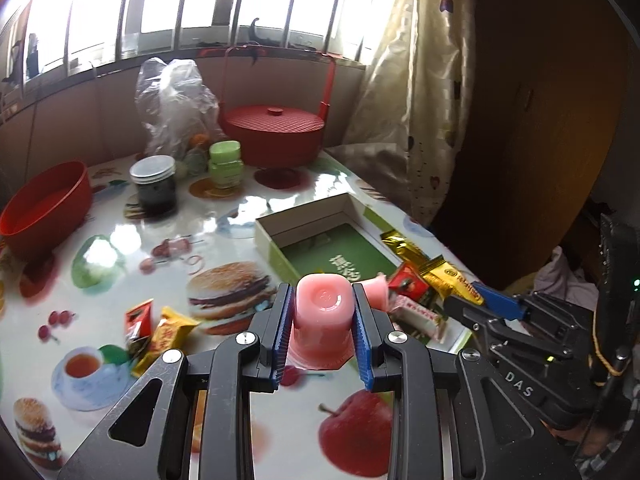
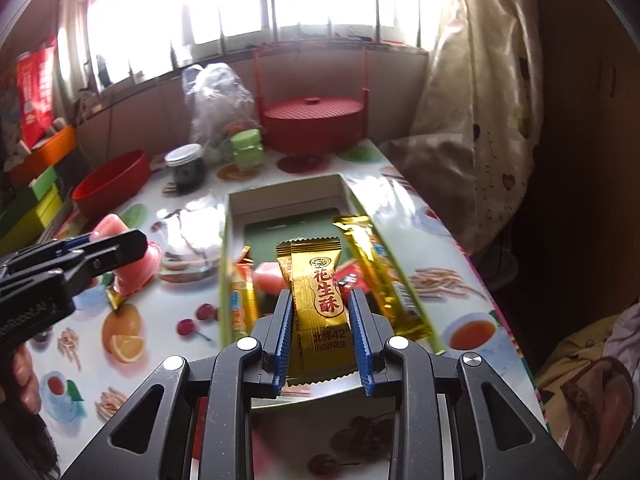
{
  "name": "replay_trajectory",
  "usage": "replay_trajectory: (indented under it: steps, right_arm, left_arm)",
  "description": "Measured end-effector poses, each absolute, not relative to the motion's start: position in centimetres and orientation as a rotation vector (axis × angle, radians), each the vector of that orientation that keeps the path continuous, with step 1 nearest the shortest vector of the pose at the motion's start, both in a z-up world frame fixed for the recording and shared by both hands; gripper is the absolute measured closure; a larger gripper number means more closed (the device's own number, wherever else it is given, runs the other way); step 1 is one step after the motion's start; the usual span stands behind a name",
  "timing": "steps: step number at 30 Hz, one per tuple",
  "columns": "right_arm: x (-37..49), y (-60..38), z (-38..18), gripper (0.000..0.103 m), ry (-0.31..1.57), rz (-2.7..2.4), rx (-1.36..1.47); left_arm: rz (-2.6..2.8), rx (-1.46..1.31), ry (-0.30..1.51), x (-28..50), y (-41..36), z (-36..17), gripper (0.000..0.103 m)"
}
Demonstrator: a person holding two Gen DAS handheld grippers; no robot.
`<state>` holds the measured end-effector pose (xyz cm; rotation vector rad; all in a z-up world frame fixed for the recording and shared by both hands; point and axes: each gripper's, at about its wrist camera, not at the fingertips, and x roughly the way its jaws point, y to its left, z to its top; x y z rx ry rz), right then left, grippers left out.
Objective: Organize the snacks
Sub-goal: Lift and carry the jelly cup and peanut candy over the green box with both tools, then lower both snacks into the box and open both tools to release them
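The left gripper (image 1: 322,316) pinches a pink jelly cup (image 1: 321,320) above the table, near the box (image 1: 304,224); squeezed harder, its soft wall could buckle and slip free. The right gripper (image 2: 320,328) clamps a glossy gold packet (image 2: 318,304) over the box, which could slide out.

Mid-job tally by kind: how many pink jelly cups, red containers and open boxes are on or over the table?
Pink jelly cups: 2, the held cup and the cup in box
Red containers: 2, the bowl and the lidded basket
Open boxes: 1, the box
Total: 5
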<state>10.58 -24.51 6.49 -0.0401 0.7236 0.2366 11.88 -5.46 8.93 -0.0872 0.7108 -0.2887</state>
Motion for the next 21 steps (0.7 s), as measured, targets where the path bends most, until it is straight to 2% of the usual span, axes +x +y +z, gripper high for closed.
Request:
replay_trajectory:
  steps: [21]
  right_arm:
    - [13.7, -26.5, 3.4, 0.077, 0.772, 0.205, -0.058]
  left_arm:
    - [-0.363, -0.088, 0.801, 14.7, -10.1, 6.0, 0.074]
